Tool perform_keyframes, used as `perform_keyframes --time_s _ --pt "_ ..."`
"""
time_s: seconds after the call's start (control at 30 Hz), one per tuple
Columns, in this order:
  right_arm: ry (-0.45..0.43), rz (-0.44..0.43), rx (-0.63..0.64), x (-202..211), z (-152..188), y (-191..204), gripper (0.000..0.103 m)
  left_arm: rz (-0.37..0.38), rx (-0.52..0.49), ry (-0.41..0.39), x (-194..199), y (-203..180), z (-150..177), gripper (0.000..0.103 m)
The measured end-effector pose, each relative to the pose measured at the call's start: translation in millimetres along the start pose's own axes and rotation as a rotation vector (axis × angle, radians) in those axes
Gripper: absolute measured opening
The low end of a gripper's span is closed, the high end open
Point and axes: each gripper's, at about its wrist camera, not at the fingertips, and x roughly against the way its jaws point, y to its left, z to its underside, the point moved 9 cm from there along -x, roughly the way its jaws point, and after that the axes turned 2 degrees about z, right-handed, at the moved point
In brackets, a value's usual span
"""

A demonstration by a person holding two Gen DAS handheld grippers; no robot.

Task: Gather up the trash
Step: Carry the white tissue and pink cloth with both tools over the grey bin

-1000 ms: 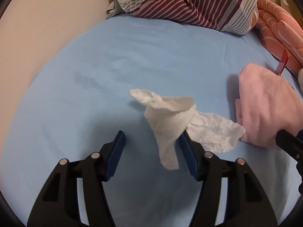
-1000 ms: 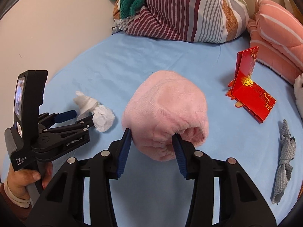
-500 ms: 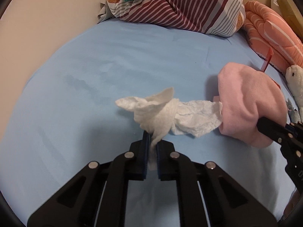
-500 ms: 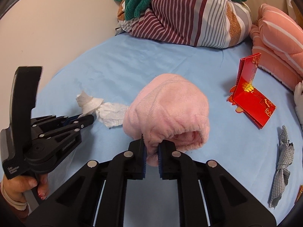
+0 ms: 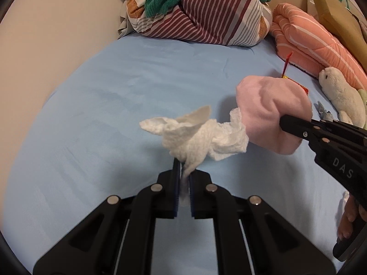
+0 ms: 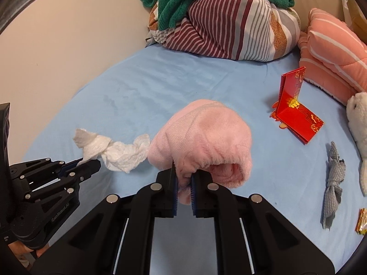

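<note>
A crumpled white tissue (image 5: pixel 199 135) hangs above the blue bedsheet (image 5: pixel 103 105), pinched at its lower end by my left gripper (image 5: pixel 183 171), which is shut on it. The same tissue (image 6: pixel 119 150) and left gripper (image 6: pixel 88 163) show at the left of the right wrist view. A pink knitted hat (image 6: pixel 204 137) is lifted off the sheet, its brim clamped in my right gripper (image 6: pixel 183 178), which is shut on it. In the left wrist view the hat (image 5: pixel 273 112) hangs beside the tissue, touching its right end, with the right gripper (image 5: pixel 286 121) coming in from the right.
A striped bundle with a green knit on top (image 6: pixel 227 23) lies at the head of the bed. Orange striped bedding (image 6: pixel 332 52), a white plush toy (image 6: pixel 357 123), a red folded envelope (image 6: pixel 296 112), a grey knotted cloth (image 6: pixel 332 183) and a small wrapper (image 6: pixel 362 222) lie on the right.
Both grippers went from open to shut, the left on the tissue and the right on the hat's brim. Both have since lifted their loads off the sheet.
</note>
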Motion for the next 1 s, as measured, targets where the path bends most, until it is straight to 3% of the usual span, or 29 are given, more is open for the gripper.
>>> perform_keyframes --time_s 0.5,0.77,1.0 --pt "-0.062 0.008 -0.006 153.4 47.5 29.3 0.008 0.000 -0.066 -0.045 133.9 -29.2 53.0 0.008" --pt "-0.113 0.043 -0.024 248.9 89.9 28.6 0.008 0.043 -0.138 -0.102 208.4 -75.1 83.0 0.008" --pt "-0.158 0.103 -0.064 324.5 133.2 0.5 0.008 0.089 -0.228 -0.141 259.6 -130.1 111.4 0.008"
